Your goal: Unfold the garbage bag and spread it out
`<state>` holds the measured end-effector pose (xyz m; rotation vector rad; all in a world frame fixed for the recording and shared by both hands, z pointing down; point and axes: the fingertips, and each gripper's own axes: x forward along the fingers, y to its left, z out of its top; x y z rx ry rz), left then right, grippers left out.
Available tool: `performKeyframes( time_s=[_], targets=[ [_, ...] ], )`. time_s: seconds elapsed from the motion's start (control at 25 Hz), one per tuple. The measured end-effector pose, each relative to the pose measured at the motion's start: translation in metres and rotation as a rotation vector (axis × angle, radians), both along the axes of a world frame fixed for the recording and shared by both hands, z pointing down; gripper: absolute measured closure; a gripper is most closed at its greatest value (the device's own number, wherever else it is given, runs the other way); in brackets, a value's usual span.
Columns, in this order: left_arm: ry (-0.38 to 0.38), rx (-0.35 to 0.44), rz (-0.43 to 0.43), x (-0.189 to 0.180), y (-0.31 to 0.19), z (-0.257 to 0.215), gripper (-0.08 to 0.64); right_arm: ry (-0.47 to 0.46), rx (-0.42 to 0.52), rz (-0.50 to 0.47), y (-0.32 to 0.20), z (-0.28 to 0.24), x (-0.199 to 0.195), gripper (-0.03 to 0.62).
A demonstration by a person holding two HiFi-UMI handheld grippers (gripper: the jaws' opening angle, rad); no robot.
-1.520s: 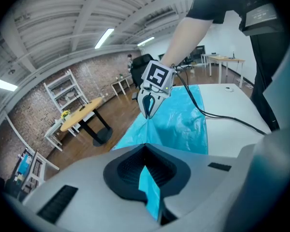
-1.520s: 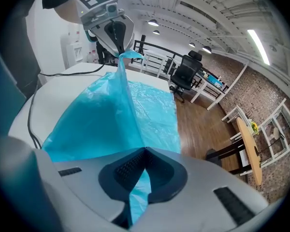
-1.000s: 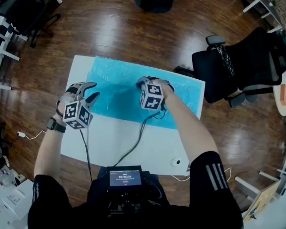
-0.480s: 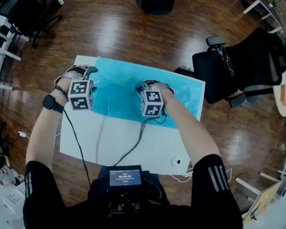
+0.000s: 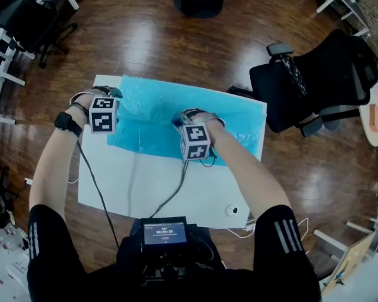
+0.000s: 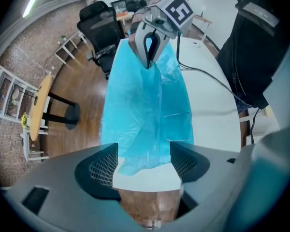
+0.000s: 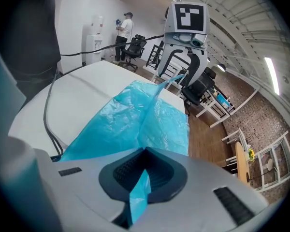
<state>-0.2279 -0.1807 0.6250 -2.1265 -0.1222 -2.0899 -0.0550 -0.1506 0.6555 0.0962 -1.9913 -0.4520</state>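
Since a second ago the left tongs (image 5: 113, 94) have moved from the near left edge of the bag (image 5: 152, 109) up to its far left corner. Their jaws are opening, now wide apart, and the bag's end lies between them unpressed. The right tongs (image 5: 178, 119) have stayed clamped on a pinch of film near the bag's middle. There is one blue bag, mostly flat on one white tabletop (image 5: 145, 181), two tongs, and one black chair (image 5: 315, 80) beside the tabletop.
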Motion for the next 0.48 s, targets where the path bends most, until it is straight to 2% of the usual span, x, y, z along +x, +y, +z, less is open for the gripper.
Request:
performKeyframes(
  time_s=[0.12, 0.28, 0.4, 0.48],
  targets=[
    [-0.015, 0.011, 0.013, -0.001, 0.000, 0.006, 0.239, -0.004, -0.004, 0.003, 0.003, 0.001, 0.002, 0.574],
    [0.015, 0.084, 0.032, -0.001, -0.006, 0.011, 0.457, -0.009, -0.006, 0.011, 0.004, 0.000, 0.001, 0.574],
    [0.036, 0.117, 0.049, 0.002, -0.003, 0.013, 0.540, -0.012, -0.015, 0.027, 0.004, 0.001, 0.002, 0.574],
    [0.047, 0.128, 0.064, 0.003, 0.003, 0.015, 0.555, -0.014, -0.021, 0.035, 0.005, 0.002, 0.004, 0.574]
  ],
)
